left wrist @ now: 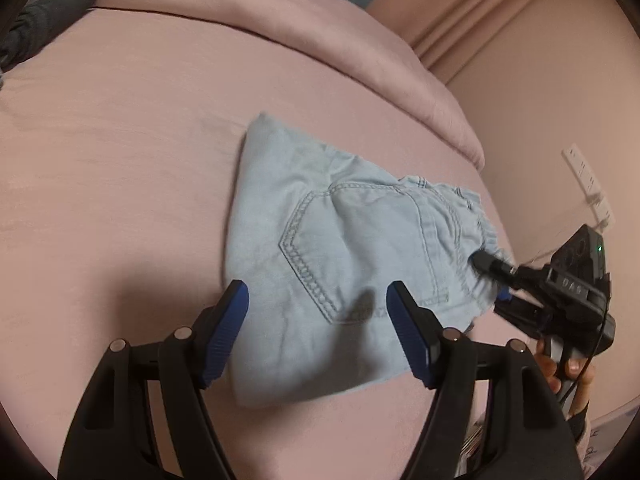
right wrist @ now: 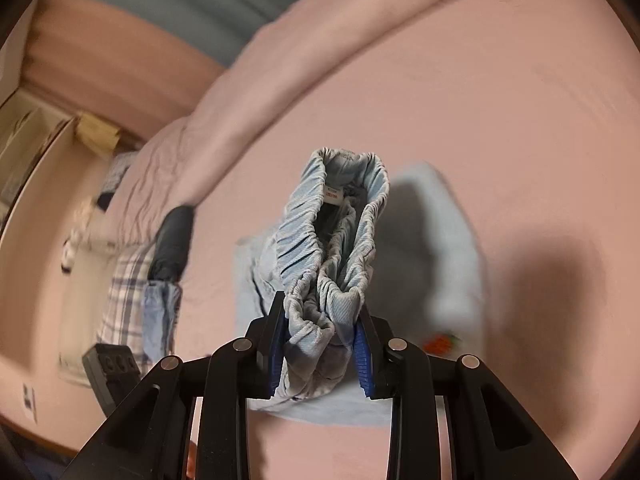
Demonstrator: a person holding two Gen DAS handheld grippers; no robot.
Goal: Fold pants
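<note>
Light blue denim pants (left wrist: 340, 248) lie folded on a pink bed, back pocket up. My left gripper (left wrist: 318, 304) is open and empty, hovering just above the pants' near edge. My right gripper (left wrist: 486, 270) comes in from the right and is shut on the elastic waistband. In the right wrist view the gathered waistband (right wrist: 332, 240) stands up between the blue pads, bunched and lifted, with a white label inside. The right gripper (right wrist: 320, 340) clamps its lower end. The rest of the pants (right wrist: 432, 248) lies flat below.
The pink sheet (left wrist: 120, 180) covers the bed, with a folded pink duvet (left wrist: 320, 40) at the back. A dark grey garment (left wrist: 44, 20) lies far left, with plaid and blue clothes (right wrist: 132, 292) beside it. A wall with a socket (left wrist: 588, 180) stands to the right.
</note>
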